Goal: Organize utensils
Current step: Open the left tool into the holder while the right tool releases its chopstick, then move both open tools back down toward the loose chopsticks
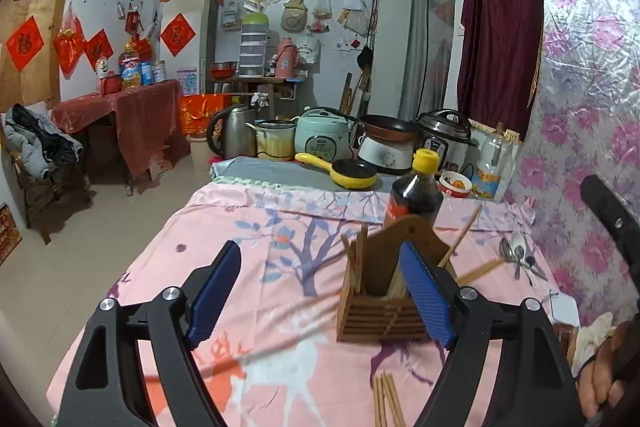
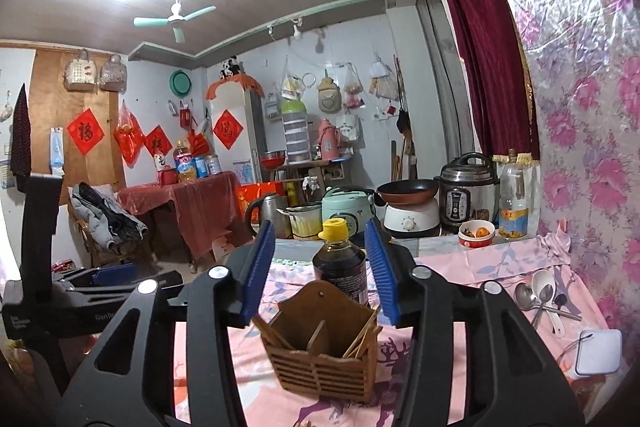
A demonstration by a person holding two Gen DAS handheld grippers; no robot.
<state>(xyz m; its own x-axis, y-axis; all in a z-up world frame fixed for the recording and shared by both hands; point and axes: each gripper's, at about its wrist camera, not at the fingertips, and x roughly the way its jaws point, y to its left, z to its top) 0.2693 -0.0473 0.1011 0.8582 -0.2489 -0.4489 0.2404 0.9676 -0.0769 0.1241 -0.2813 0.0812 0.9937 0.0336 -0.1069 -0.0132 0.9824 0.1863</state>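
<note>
While both claws hang over the pink printed cloth, these notes hold:

Left claw (image 1: 320, 291): jaws wide, nothing between the blue pads; its right pad overlaps the wooden holder in view, contact not clear.
Right claw (image 2: 320, 271): jaws wide, empty, raised above the holder and framing the sauce bottle behind it.
Wooden holder (image 2: 326, 347): upright on the desk (image 2: 460, 259), slatted front, divided inside; chopsticks (image 2: 362, 339) lean in both compartments.
Loose chopsticks: a small bundle (image 1: 386, 403) lies on the cloth near the front edge; another pair (image 1: 478, 271) lies to the right of the holder, toward the spoons.
Spoons (image 2: 540, 301): a metal and white cluster near the floral wall, well apart from the holder.
Sauce bottle (image 2: 340, 263): dark, yellow cap, just behind the holder.
Edges: left desk edge drops to open floor; floral-covered wall (image 2: 592, 147) closes the right side; far end crowded with a kettle, rice cooker (image 1: 322, 137), frying pan, and pressure cooker.
Open room: bare cloth left of the holder.
White pad (image 2: 598, 351): near the right edge.
Writing: red diamond papers (image 2: 85, 131) on the far wall carry a Chinese character; bottle labels too small to read.
</note>
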